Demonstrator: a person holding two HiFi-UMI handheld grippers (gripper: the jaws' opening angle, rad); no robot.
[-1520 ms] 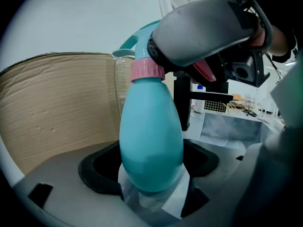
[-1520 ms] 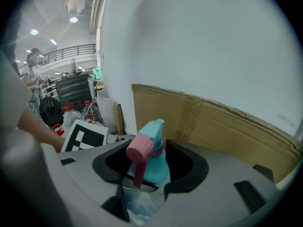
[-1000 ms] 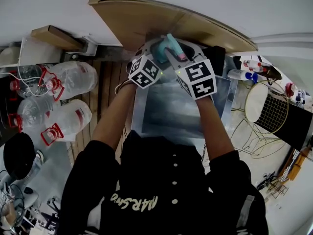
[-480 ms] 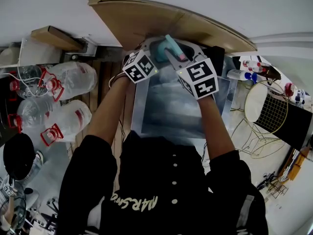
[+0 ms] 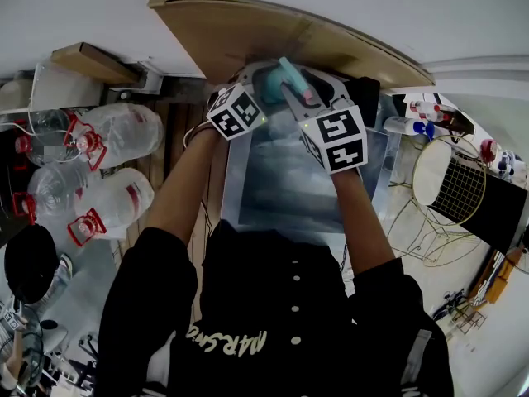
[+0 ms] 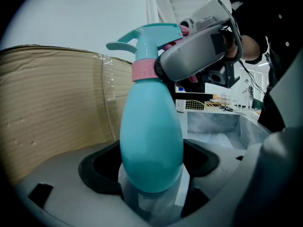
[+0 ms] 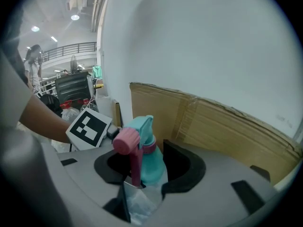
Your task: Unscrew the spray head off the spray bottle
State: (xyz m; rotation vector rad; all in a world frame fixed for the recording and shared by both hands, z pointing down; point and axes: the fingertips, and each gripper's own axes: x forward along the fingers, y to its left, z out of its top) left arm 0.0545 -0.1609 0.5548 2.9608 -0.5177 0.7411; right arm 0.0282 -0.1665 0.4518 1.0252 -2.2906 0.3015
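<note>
Clamps the bottle (image 6: 151, 141) low on its belly with the left claw (image 6: 151, 193), pressing in from both sides. Holds it upright above the grey surface (image 5: 281, 180), just in front of the cardboard (image 6: 52, 98), with the head (image 6: 147, 39) on top. Shows the pink collar (image 6: 143, 70) seated on the neck with no gap there (so probably not yet unscrewed).

Reaches in with the right claw (image 7: 142, 174) from the opposite side, at the level of head and collar. Has just been opening that claw's jaws. Leaves the head and its pink nozzle (image 7: 125, 141) standing between them with a clear gap to one pad, so loose around the head rather than pinching it. Reads, as a judgement, like a re-grip between turns.

Hinges on one relation: the bottle's long axis running up and down through the collar, crosswise to the right claw's reach. Calls for closing squarely on the head and rolling about that upright axis, using the left claw below as the anchor. Puts the right claw nearer the head and the left nearer the base, so needs no change of hands. Risks catching only the nozzle side instead of the collar, then slipping or tilting the bottle in the lower grip.
</note>
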